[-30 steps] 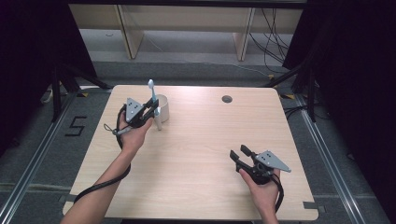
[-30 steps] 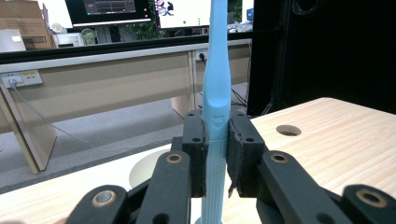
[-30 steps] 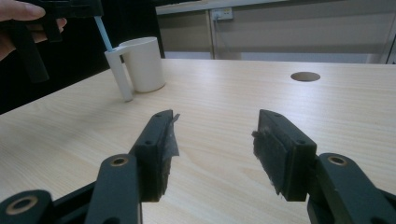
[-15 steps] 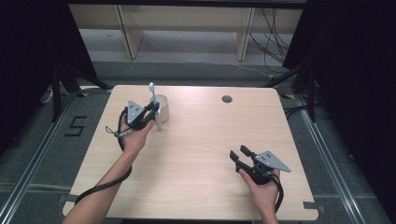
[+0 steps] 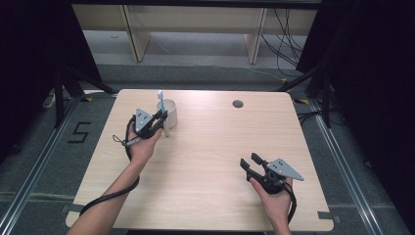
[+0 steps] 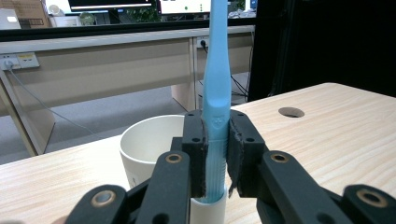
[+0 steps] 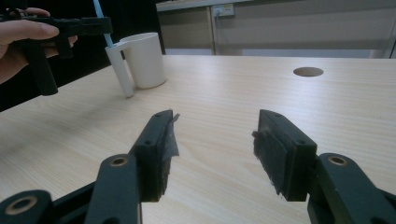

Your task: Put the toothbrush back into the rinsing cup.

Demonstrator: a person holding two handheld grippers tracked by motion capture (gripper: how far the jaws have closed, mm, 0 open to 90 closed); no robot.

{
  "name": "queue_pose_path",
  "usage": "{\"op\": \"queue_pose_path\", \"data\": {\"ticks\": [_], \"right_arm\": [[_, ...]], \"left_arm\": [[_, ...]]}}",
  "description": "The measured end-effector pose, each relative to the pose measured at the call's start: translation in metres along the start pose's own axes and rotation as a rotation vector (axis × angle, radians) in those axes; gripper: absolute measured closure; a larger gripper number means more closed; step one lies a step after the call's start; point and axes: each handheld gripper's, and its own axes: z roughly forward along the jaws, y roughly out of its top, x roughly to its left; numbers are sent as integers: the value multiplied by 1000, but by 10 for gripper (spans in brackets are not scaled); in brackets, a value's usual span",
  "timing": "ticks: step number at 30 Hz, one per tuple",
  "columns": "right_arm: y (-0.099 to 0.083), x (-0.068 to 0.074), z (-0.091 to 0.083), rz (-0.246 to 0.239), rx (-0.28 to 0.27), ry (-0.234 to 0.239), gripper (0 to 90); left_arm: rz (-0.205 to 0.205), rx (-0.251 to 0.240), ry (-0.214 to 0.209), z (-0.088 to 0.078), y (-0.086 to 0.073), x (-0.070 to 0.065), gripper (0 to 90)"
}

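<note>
Up in the upper left of the high view, the left gripper (image 5: 157, 121) has its jaws clamped on a light blue toothbrush (image 5: 161, 110), which stands nearly upright just beside a white cup (image 5: 170, 112) on the wooden counter (image 5: 210, 147). Seen from the left gripper view, the toothbrush (image 6: 216, 93) rises through the centre of the frame between the two black pads, its lower end seated in a white holder fixed to the side of the cup (image 6: 149, 147). Low and to the right in the high view, the right gripper (image 5: 253, 164) rests well apart from the cup, its jaws apart with nothing between them. A round hole (image 5: 238, 104) sits near the counter's far edge.
</note>
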Motion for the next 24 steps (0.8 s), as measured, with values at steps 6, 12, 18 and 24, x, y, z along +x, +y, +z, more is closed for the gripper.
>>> {"op": "queue_pose_path", "data": {"ticks": [6, 12, 18, 24], "right_arm": [[0, 0, 1, -3, -8, 6, 476], [0, 1, -1, 18, 14, 1, 476], [0, 1, -1, 22, 17, 3, 476], [0, -1, -2, 8, 12, -9, 476]], "left_arm": [[0, 4, 0, 1, -2, 0, 781], [0, 12, -1, 1, -4, 0, 779], [-10, 28, 1, 0, -8, 1, 732], [-5, 36, 16, -3, -7, -1, 617]]}}
